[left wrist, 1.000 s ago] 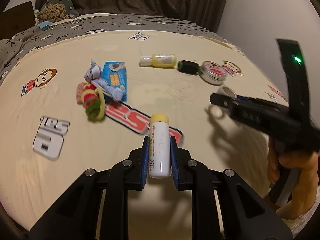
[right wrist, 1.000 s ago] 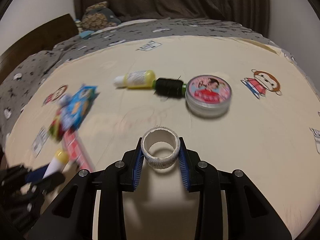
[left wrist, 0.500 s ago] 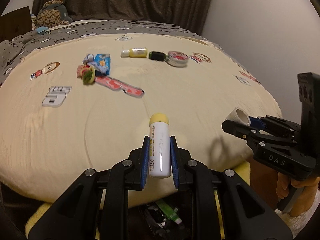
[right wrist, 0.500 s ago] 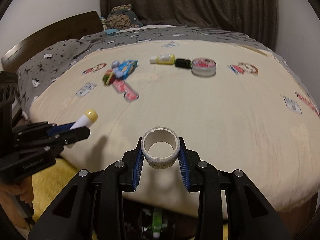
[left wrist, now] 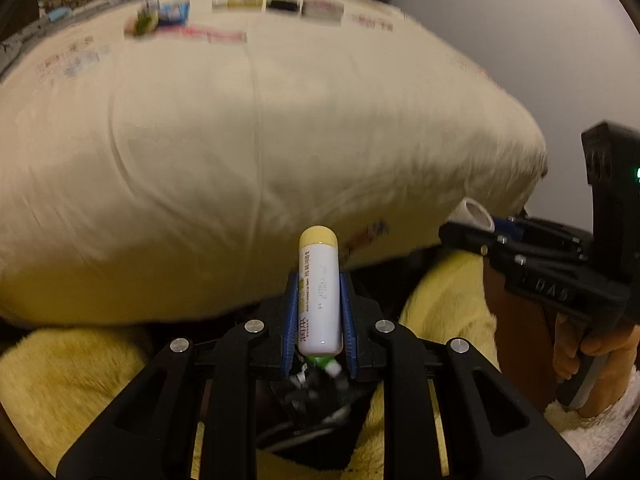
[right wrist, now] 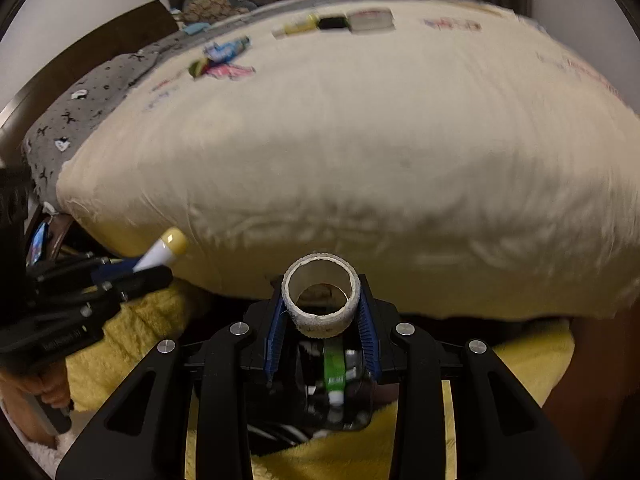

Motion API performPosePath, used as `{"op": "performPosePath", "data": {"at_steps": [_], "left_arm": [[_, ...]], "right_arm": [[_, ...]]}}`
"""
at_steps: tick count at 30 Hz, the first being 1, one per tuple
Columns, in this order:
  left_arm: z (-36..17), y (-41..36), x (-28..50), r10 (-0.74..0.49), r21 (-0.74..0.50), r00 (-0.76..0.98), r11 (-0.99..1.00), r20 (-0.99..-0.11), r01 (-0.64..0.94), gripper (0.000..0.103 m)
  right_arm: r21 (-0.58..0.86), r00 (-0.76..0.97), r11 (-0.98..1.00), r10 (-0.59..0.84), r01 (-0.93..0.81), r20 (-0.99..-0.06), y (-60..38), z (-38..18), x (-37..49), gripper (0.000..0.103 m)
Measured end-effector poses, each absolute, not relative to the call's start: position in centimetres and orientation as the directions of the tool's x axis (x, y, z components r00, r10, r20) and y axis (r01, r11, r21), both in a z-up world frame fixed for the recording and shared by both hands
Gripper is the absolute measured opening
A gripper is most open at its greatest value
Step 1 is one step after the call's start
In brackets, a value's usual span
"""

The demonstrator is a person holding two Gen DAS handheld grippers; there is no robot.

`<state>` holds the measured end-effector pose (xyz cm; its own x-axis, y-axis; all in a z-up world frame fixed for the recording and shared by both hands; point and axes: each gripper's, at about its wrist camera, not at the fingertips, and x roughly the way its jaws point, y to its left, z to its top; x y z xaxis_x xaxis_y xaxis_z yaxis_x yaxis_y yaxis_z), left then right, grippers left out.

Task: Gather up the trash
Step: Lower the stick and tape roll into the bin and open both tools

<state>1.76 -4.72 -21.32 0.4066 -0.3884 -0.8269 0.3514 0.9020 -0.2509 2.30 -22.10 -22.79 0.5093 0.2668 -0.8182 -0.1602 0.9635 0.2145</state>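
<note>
Both tongs have pulled back off the bed (left wrist: 224, 152) & dropped to its foot edge. Left tongs (left wrist: 319, 312) clamped on lip balm tube (left wrist: 319, 292); right tongs (right wrist: 321, 316) clamped on empty tape roll core (right wrist: 321, 299). Dark bin w/ trash (right wrist: 334, 384) now right below both, so release looks next. Other items are left on the bed.

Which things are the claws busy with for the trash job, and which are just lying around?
In the job:
- lip balm tube, pinched in the left claw
- empty tape roll, pinched in the right claw
- black trash bin below both

Just lying about:
- blue snack packet on the bed
- yellow bottle
- round tin
</note>
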Motion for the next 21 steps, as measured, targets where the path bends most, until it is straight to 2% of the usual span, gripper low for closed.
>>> {"op": "performPosePath", "data": {"at_steps": [12, 19, 20, 21], "left_arm": [[-28.9, -6.3, 1.7, -0.382, -0.308, 0.169, 0.886, -0.909, 0.346, 0.018], [-29.5, -6.5, 1.8, -0.373, -0.303, 0.153, 0.887, -0.915, 0.349, 0.018], [-29.5, -6.5, 2.0, -0.368, -0.298, 0.154, 0.888, -0.917, 0.349, 0.019], [-29.3, -6.4, 2.1, -0.365, -0.294, 0.157, 0.890, -0.918, 0.349, 0.024]], "right_arm": [[0.229, 0.335, 0.967, 0.253, -0.108, -0.908, -20.7, -29.0, 2.5, 0.034], [0.243, 0.323, 0.965, 0.263, -0.103, -0.909, -20.7, -29.2, 2.5, 0.036], [0.245, 0.324, 0.964, 0.264, -0.099, -0.908, -21.0, -29.3, 2.6, 0.038], [0.247, 0.327, 0.965, 0.264, -0.093, -0.908, -21.2, -29.2, 2.7, 0.047]]}}
